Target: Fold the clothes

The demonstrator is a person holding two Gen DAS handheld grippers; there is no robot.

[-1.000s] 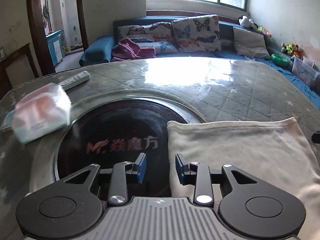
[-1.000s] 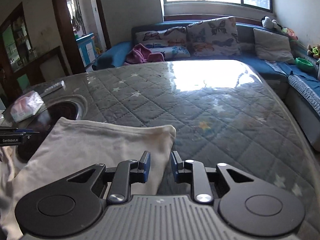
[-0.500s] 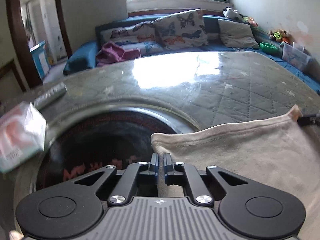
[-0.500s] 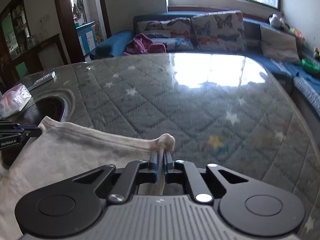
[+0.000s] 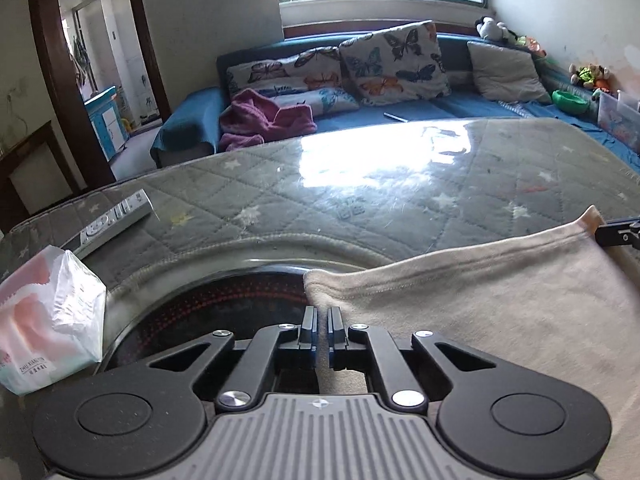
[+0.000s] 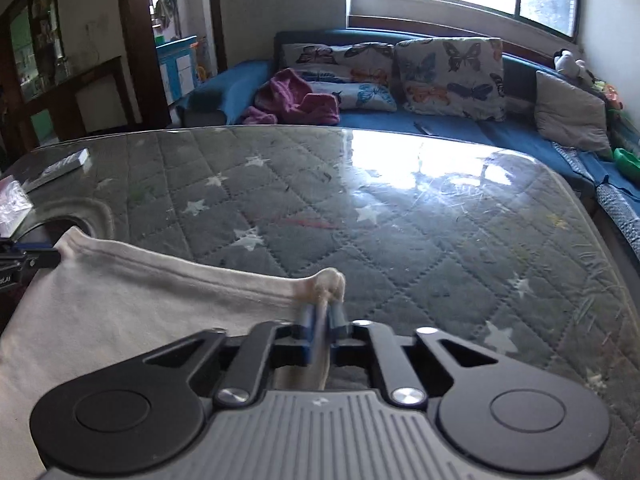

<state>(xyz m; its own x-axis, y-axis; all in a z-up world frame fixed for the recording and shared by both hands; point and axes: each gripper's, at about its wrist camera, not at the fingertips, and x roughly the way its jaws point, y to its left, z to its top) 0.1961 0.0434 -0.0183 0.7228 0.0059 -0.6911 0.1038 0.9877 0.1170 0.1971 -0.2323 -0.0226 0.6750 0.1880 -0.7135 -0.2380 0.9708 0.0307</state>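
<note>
Sunny room first: a blue sofa (image 5: 440, 108) sits at 12 o'clock, past my big grey bench (image 6: 400, 208). On the bench lies the cream cloth (image 5: 500, 300). My left tool (image 5: 319, 330) pinches its left corner, and my right tool (image 6: 320, 320) pinches its right corner. If one corner slips, I think the fold goes crooked. The cloth's near part is cut off from view.
</note>
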